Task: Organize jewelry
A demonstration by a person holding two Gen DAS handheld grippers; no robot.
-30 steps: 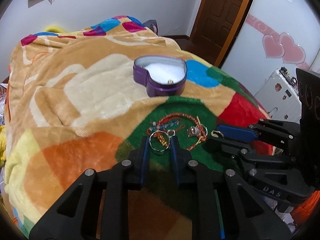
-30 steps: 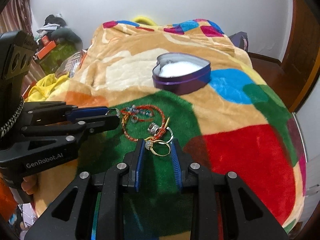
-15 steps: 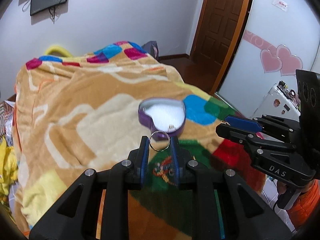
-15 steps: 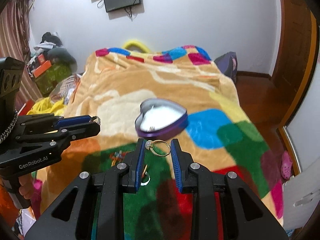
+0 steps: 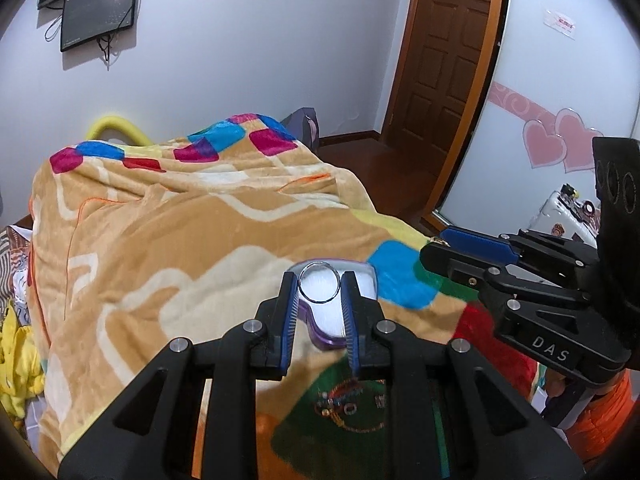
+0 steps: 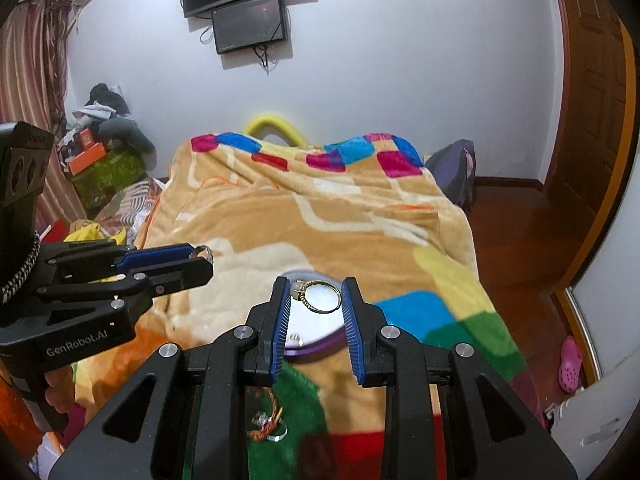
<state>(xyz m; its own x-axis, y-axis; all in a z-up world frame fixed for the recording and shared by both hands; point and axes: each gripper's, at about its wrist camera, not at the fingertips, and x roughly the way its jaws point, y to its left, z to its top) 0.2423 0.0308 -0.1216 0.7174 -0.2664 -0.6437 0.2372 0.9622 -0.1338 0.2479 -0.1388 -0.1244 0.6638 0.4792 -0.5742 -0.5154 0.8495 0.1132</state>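
Above the blanket (image 5: 168, 240), each hand-held gripper pinches a ring.

"DAS" on right tool (image 5: 434, 250); "GenRobot.AI" on left tool (image 6: 200, 258)

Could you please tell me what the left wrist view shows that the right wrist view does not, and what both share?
Only the left wrist view shows the plain silver ring clamped in the left claw and the pink heart decals. Only the right wrist view shows the gold ring clamped in the right claw and the pink shoe. Both show the purple heart-shaped tin and the blanket.
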